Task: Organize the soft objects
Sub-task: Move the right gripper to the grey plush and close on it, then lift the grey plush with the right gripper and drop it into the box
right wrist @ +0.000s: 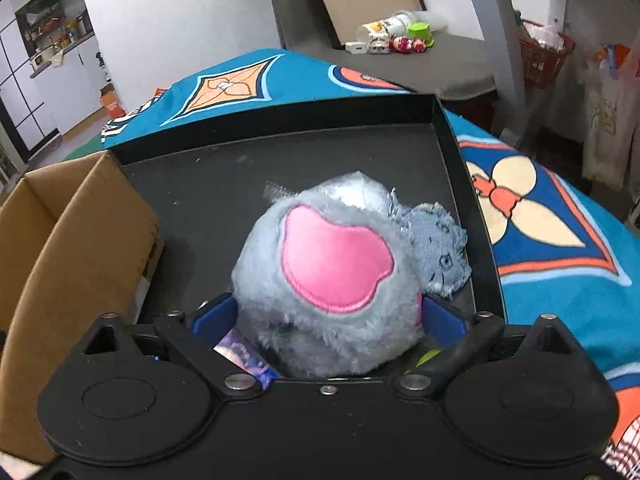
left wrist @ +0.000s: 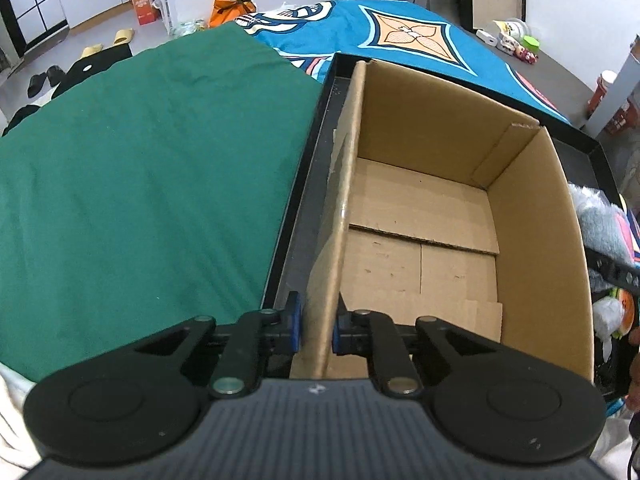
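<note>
My right gripper (right wrist: 328, 312) has its jaws clamped on the grey plush toy (right wrist: 332, 276), centre frame; my left gripper (left wrist: 316, 328) pinches the wall of the empty cardboard box (left wrist: 532, 216), which lies at frame left of the toy.

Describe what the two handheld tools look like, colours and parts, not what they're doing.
The left tool and right tool look the same build: a black ribbed body, two round black discs at the sides, and angled black linkage arms joined by silver pins. The fingers carry blue pads; the right one's pads are blue too. No cables or sleeves show.
</note>
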`<state>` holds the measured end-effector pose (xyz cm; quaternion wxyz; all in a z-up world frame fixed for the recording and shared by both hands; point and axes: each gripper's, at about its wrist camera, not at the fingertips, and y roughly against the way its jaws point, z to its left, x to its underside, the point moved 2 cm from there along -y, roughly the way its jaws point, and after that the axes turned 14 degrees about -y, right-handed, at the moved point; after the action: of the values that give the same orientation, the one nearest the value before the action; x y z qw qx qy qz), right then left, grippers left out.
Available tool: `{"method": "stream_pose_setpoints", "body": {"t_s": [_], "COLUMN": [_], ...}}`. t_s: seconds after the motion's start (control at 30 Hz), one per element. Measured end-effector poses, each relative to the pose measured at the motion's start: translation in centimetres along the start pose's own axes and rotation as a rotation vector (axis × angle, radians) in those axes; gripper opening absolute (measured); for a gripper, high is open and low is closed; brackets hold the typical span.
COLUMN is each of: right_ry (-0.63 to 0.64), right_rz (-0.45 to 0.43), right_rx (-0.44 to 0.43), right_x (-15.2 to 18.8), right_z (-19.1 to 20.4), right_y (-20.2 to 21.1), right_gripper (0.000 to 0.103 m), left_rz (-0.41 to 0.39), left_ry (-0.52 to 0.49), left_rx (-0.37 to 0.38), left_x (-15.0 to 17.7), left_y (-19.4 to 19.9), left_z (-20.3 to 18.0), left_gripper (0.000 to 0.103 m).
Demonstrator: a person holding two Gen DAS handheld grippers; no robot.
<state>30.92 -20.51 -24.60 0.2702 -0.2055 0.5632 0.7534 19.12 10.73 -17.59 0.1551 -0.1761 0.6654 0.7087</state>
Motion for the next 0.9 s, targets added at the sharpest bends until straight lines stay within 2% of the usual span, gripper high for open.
{"method": "stream_pose_setpoints", "body": {"t_s": [0.03, 0.13, 0.23, 0.47, 0.63, 0.9], "right_ry": [0.000, -0.003, -0.011, -0.049, -0.051, 0.024], "right_rz": [-0.003, -0.010, -0.016, -0.055, -0.106, -0.160], "right_rx": [0.010, 0.008, 0.013, -0.031, -0.108, -0.243], "right_x": [-0.1, -0.1, -0.1, -1.0, -2.2, -3.9], "right_z": [0.0, -0.2, -0.2, 0.7, 2.5, 6.3], "right_y": [-0.2, 0.0, 0.4, 3.1, 5.2, 7.1], "right_gripper": [0.087, 0.078, 0.075, 0.075, 0.075, 0.076], "left_rz": [-0.001, -0.003, 0.000, -0.004, -0.007, -0.007], "left_ry": [0.000, 0.008, 0.017, 0.005, 0.005, -0.015], "left_rx": [0.002, 0.005, 0.015, 0.020, 0.024, 0.021], "left_x": [0.0, 0.0, 0.1, 0.1, 0.1, 0.0], "left_y": [0.0, 0.1, 0.0, -0.1, -0.1, -0.1], "left_z": [0.0, 0.0, 0.0, 0.1, 0.1, -0.1], "left_gripper": [0.013, 0.013, 0.013, 0.013, 0.013, 0.013]}}
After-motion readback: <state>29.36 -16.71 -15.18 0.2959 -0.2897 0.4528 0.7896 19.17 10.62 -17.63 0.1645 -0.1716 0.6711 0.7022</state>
